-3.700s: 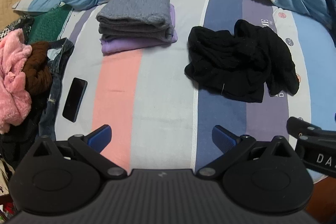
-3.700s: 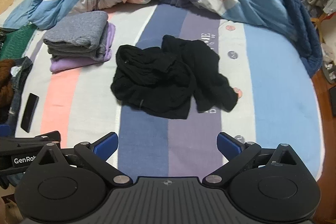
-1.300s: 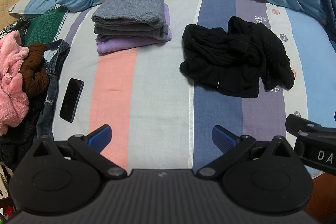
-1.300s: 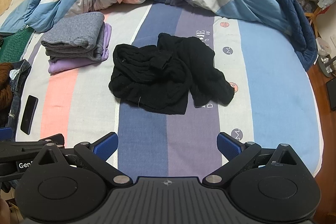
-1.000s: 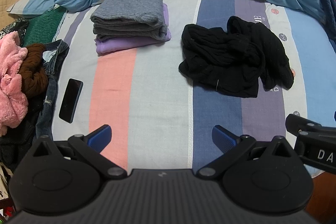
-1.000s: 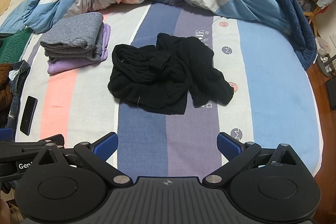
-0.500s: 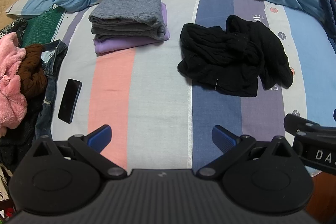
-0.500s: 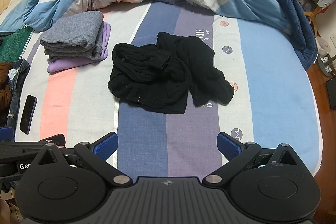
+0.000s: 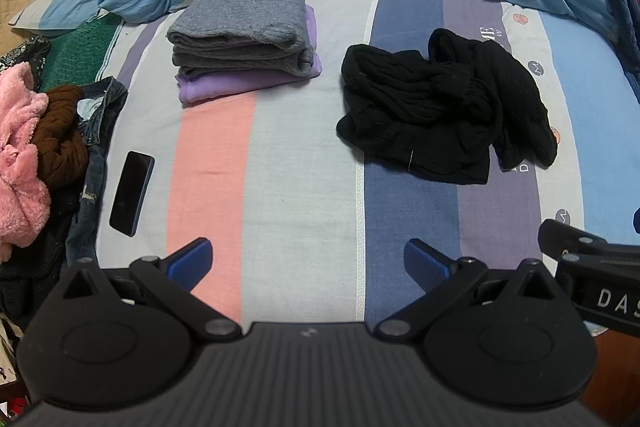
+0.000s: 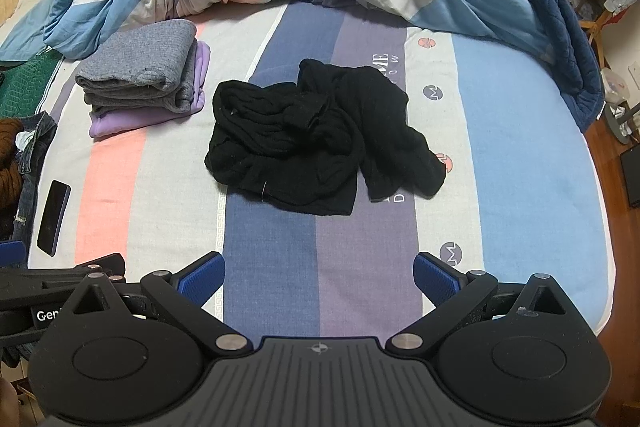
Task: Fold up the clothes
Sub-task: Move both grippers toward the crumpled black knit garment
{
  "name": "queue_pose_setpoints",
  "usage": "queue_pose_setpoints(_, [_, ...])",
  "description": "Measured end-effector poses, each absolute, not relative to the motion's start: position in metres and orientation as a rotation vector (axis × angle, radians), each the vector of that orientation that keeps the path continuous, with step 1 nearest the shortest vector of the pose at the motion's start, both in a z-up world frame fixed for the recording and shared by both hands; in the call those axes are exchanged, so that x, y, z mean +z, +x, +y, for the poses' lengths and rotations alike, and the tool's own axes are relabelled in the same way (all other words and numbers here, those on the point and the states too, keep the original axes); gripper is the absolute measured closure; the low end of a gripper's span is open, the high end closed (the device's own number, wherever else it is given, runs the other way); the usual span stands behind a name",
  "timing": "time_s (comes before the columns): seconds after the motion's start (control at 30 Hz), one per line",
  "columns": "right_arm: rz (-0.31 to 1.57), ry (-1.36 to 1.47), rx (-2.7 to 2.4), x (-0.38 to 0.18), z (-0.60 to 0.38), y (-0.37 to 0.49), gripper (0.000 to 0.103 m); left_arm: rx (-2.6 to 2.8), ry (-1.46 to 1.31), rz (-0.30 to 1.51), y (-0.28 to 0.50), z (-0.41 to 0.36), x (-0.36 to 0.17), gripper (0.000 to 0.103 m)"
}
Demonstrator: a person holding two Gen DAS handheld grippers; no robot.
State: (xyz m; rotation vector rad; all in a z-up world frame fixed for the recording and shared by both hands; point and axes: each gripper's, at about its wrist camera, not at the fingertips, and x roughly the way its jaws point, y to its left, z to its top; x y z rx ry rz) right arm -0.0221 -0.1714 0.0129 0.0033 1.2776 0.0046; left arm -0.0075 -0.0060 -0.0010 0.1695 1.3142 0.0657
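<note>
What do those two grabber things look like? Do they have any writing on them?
Both look alike. The left gripper and the right gripper each have a ribbed black body, two round black discs, black link arms with silver pins, and blue ribbed fingertips. Seen from the side, the right one shows white letters "DAS" and the left one shows "Gen", both cut off at the picture's edge.

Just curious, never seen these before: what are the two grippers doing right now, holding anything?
Left gripper: jaws open, holding nothing, short of the black garment.
Right gripper: jaws open, holding nothing.
</note>
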Motion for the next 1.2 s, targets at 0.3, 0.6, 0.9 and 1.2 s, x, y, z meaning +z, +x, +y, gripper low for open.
queue_pose_setpoints(0.3, [1.237, 0.059, -0.003, 0.006, -0.185, -0.02, 0.001, 0.033, 0.127, 1.305, -0.006, -0.004, -0.009, 0.0])
queue_pose_setpoints(0.6, [0.965, 0.012, -0.041, -0.039, -0.232, -0.009, 0.001, -0.048, 0.015, 1.254, -0.002, 0.008, -0.049, 0.0])
queue_pose_setpoints(0.9, [0.87, -0.044, -0.004, -0.112, -0.273, 0.064, 0.009, -0.115, 0.032, 1.105, 0.003, -0.009, -0.12, 0.0])
queue_pose_setpoints(1.2, [0.865, -0.263, 0.095, -0.157, -0.284, 0.124, 0.09, -0.183, 0.068, 1.059, 0.049, -0.055, -0.175, 0.0])
